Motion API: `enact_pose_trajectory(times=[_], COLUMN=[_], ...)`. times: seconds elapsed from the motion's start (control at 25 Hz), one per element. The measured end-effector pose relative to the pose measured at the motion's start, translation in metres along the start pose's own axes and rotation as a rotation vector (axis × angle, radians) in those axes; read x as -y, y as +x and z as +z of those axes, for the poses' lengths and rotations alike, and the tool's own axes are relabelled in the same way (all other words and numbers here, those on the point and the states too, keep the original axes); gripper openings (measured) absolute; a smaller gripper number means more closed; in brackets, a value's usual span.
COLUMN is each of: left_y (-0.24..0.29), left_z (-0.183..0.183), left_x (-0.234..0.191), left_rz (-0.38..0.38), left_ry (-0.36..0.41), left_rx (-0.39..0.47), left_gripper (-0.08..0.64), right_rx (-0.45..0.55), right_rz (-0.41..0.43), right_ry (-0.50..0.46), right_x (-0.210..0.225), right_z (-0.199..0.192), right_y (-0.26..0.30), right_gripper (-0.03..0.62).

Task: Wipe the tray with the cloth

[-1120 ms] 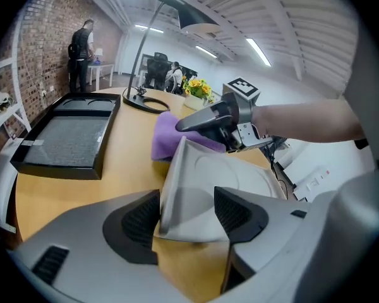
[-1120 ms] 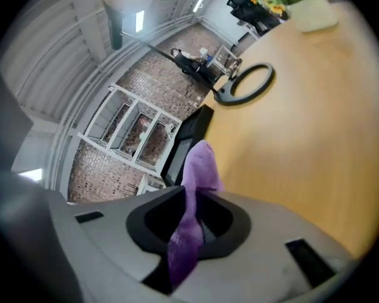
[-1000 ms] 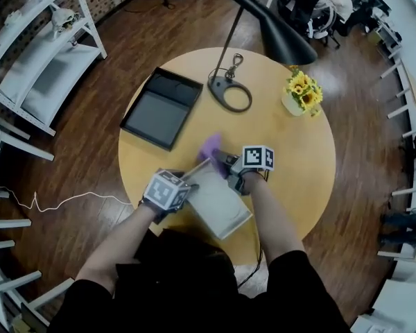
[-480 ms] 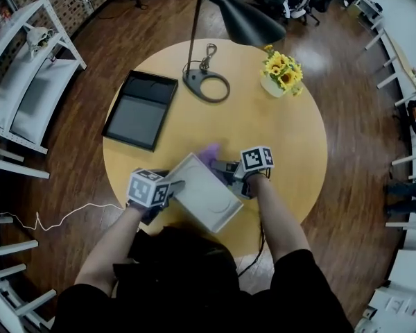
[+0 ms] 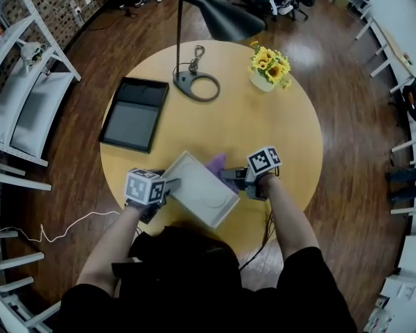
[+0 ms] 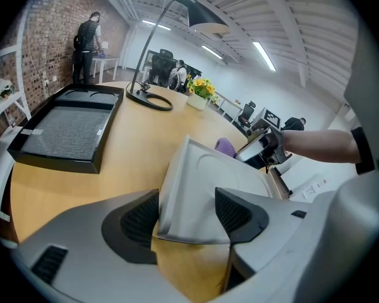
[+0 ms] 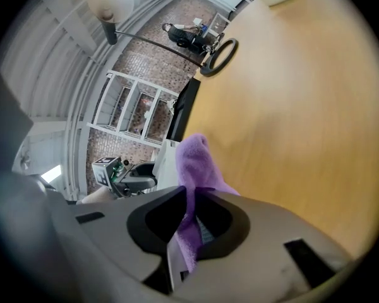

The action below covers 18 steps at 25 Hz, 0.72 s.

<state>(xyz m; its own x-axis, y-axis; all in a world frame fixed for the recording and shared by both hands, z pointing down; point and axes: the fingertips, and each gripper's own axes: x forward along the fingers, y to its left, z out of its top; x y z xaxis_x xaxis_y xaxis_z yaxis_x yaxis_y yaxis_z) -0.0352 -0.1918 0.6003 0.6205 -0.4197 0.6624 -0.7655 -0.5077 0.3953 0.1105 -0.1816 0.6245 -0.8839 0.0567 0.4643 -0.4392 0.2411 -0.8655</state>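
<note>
Up close, the round wooden counter (image 5: 277, 137) carries a few things well clear of the work. A lamp (image 5: 196, 87) stands on its ring-shaped base at the far side, its black shade leaning out over the top. Beside it sits a white pot of yellow flowers (image 5: 268, 66). At the far left lies a shallow black tray (image 5: 134, 114) with a grey inner floor. White shelves (image 5: 24, 96) stand off to the left on the wooden floor.

At the near edge, the left gripper (image 6: 186, 216) has its jaws closed on a corner of the white tray (image 5: 201, 198), which sits tilted with its shallow inside facing up. The right gripper (image 7: 192, 223) has its jaws nearly together, pinching a purple cloth (image 7: 196, 163). The cloth's free end pokes out just beside the white tray's far rim.
</note>
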Motion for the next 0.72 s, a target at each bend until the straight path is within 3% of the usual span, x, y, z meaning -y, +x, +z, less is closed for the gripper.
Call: enact_pose_trajectory(times=[0.4,0.56,0.72], left_y=[-0.001,0.001,0.0], left_z=[0.0,0.001,0.001], left_x=[-0.001,-0.002,-0.001], left_rz=[0.009,0.009,0.009], left_ry=[0.016,0.019,0.019], left_rx=[0.012,0.029,0.042], left_gripper=[0.273,0.273,0.274], right_rx=[-0.028,0.031,0.089], right_rz=[-0.04,-0.027,-0.03], right_ry=[-0.015,0.033,0.011], right_x=[0.008,0.013,0.009], right_z=[-0.038,-0.047,-0.054], right_y=[-0.029,-0.037,-0.045], right_gripper=[0.043,0.043,0.043])
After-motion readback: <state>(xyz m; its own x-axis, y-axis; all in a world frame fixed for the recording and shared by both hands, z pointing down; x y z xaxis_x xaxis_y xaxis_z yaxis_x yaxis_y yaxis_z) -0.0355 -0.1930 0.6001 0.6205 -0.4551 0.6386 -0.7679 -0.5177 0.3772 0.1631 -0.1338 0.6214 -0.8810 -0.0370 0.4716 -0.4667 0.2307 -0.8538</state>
